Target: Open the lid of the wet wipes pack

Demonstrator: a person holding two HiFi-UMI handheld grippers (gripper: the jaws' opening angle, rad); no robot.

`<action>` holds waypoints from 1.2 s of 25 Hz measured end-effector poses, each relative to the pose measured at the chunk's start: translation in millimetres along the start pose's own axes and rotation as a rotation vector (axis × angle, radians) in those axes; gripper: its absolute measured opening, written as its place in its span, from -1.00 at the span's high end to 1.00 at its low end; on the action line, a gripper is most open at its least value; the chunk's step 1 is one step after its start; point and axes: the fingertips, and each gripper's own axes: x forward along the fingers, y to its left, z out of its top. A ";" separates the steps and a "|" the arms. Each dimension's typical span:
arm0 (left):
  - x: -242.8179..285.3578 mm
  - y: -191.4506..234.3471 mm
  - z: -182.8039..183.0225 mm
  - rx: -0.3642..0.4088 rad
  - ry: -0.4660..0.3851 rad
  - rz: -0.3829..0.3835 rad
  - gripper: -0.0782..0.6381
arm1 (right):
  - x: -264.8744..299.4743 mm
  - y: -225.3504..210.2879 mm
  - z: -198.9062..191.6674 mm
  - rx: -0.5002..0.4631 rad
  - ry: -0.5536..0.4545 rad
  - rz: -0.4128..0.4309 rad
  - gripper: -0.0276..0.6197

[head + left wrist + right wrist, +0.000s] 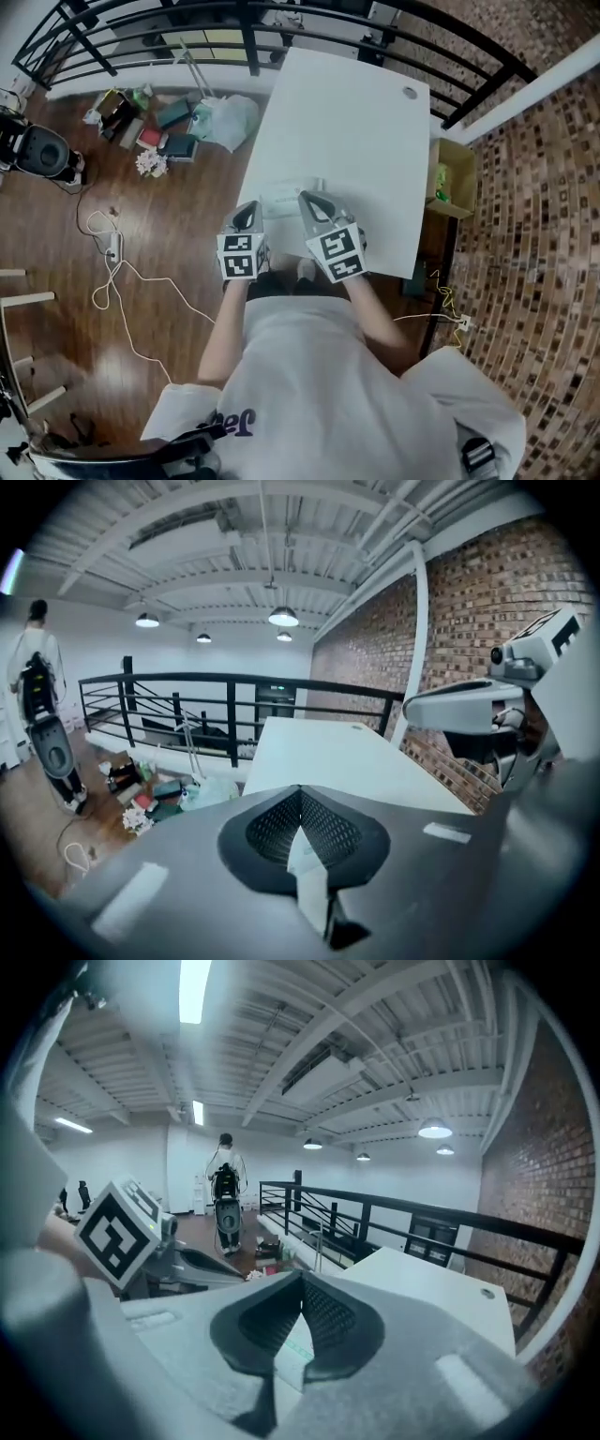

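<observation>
The wet wipes pack is a flat white packet lying near the front edge of the white table. Its lid cannot be made out. My left gripper hangs just left of the pack with its jaws together and nothing in them. On the pack's right side, my right gripper is also shut and empty, with its tip at the pack's edge. In the left gripper view the left gripper shows jaws that meet at the tip. In the right gripper view a pale surface with green print shows below the shut right gripper.
A black railing runs behind the table. Bags and boxes lie on the wood floor to the left, with white cables. A cardboard box stands at the table's right, by the brick wall. A person stands far off.
</observation>
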 end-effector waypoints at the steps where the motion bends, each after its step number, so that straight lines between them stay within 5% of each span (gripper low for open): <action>1: 13.5 2.4 -8.8 -0.009 0.037 -0.020 0.73 | 8.3 -1.5 -4.0 -0.016 0.019 0.002 0.96; 5: 51.3 -6.7 -48.6 -0.063 0.216 -0.101 0.73 | 31.2 -7.4 -39.9 -0.105 0.135 0.014 0.96; 9: 75.2 -10.4 -101.6 0.072 0.387 -0.125 0.74 | 51.4 -2.3 -79.2 -0.187 0.234 0.054 0.96; 13: 81.1 -12.6 -96.9 0.098 0.339 -0.172 0.74 | 70.0 12.5 -105.5 -0.258 0.271 0.122 0.73; 16: 84.3 -9.3 -94.0 0.094 0.326 -0.187 0.74 | 81.5 18.6 -130.4 -0.406 0.340 0.155 0.60; 19: 86.1 -12.0 -95.5 0.110 0.342 -0.206 0.74 | 92.4 24.8 -152.0 -0.560 0.394 0.176 0.59; 24: 87.5 -8.7 -97.6 0.129 0.356 -0.215 0.74 | 103.3 28.9 -162.4 -0.684 0.413 0.144 0.59; 27: 86.7 -10.5 -95.4 0.132 0.354 -0.223 0.74 | 96.6 29.6 -148.9 -0.686 0.370 0.126 0.81; 30: 86.5 -10.6 -95.1 0.141 0.347 -0.231 0.74 | 89.1 18.1 -119.4 -0.574 0.309 0.085 0.90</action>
